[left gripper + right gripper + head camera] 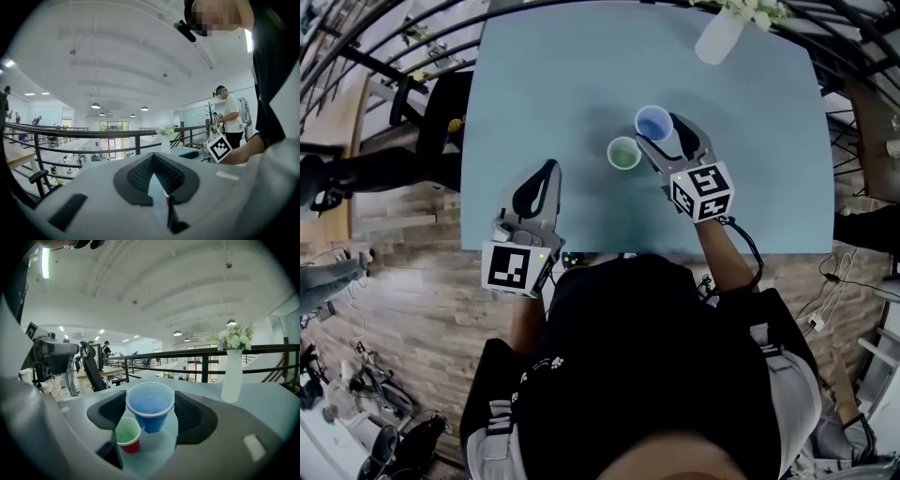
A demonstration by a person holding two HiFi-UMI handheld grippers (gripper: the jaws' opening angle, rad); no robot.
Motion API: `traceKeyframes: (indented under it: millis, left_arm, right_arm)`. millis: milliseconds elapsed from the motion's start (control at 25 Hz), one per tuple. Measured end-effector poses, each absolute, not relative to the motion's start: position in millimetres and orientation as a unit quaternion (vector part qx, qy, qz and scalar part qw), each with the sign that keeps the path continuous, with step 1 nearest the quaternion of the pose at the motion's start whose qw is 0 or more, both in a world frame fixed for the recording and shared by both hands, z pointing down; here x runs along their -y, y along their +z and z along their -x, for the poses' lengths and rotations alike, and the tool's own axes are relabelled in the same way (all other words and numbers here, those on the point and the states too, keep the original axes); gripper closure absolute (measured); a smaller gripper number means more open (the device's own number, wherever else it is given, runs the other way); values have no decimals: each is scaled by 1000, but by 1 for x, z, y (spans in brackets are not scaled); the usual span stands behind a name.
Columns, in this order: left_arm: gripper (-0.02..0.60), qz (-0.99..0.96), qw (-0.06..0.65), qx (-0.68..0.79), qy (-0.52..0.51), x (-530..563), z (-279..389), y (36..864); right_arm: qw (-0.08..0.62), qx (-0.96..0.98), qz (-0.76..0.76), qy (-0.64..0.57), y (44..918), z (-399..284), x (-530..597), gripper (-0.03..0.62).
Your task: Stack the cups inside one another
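Two cups are seen near the middle of the table (562, 84). The blue cup (653, 122) is gripped by the right gripper (666, 131), whose jaws are spread wide, with a pad pressed against each side of the cup just under the rim. In the right gripper view the blue cup (150, 406) is held upright with its mouth up, and its base appears raised off the table. The red cup (624, 153), green inside, is left standing upright on the table, just beside the blue cup and toward the person's left. It is not touched by either gripper. The left gripper (546, 169) is held over the near part of the table, well apart from both cups. Its jaws are closed tip to tip and nothing is held between them. A vase (719, 36) with white flowers is set at the far edge.
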State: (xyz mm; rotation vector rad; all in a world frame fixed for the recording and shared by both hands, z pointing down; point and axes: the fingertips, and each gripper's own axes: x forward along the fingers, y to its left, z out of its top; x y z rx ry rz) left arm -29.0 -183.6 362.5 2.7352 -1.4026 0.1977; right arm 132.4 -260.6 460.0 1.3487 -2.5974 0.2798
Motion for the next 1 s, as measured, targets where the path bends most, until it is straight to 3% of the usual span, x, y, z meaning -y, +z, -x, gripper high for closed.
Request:
traceKeyframes:
  millis: [1000]
  left_arm:
    - [594, -884, 35, 461, 64, 165, 58, 360]
  right_arm:
    - [131, 886, -427, 124, 491, -84, 221, 266]
